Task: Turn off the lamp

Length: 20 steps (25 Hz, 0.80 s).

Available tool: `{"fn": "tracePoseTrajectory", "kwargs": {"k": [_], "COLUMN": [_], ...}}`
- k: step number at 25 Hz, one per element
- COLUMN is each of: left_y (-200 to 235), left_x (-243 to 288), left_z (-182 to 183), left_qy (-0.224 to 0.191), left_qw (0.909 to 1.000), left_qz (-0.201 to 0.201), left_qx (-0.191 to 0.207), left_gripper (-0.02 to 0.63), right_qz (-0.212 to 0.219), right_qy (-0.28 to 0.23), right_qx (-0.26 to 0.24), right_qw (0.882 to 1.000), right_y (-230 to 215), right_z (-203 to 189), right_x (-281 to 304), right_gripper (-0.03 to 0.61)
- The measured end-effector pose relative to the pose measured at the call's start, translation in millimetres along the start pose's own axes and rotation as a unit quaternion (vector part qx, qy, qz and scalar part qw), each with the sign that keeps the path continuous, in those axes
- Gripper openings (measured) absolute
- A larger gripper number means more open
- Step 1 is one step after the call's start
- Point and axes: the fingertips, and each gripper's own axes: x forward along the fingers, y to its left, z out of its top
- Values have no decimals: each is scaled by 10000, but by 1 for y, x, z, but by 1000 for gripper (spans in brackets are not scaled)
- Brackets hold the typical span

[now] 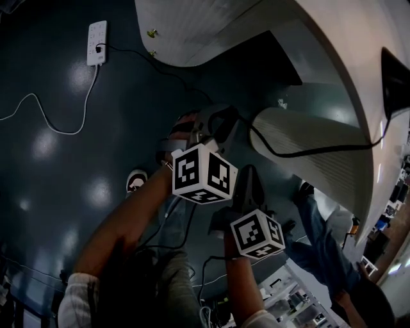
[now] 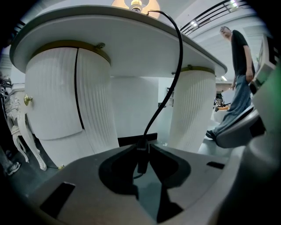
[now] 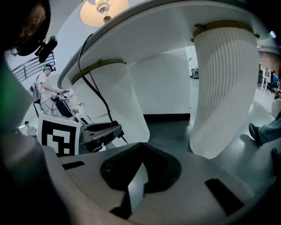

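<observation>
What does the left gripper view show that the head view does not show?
Only the left gripper view: the lit lamp above the white table, a standing person, and the left gripper, jaws closed on the black cord. Only the head view: the white power strip and white cable on the floor. Both: the black cord, the white table and its fluted legs.

the lamp (image 2: 136,4) stands on the table (image 2: 131,39). its cord (image 2: 174,74) drops over the table's near edge, before the two pedestals (image 2: 70,101), to a switch (image 2: 141,160) between the left gripper's (image 2: 143,145) jaws. the right gripper (image 3: 142,145) sits just right of the left one. a power strip (image 1: 97,42) lies on the floor (image 1: 51,160) — well left of the table.
</observation>
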Motion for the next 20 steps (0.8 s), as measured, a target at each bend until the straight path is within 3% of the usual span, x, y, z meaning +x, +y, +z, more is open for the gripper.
{"fn": "tracePoseTrajectory", "kwargs": {"k": [20], "left_y": [-5], "left_x": [-9], "left_z": [0], "left_qy": [-79], "left_qw": [9999], "left_qz": [108], "left_qx": [38], "left_gripper": [75], "right_qz": [-36], "right_qy": [-31], "right_qx": [13], "right_qw": [10000], "right_y": [-6], "right_z": [-5], "right_x": [-10], "right_gripper": [-2]}}
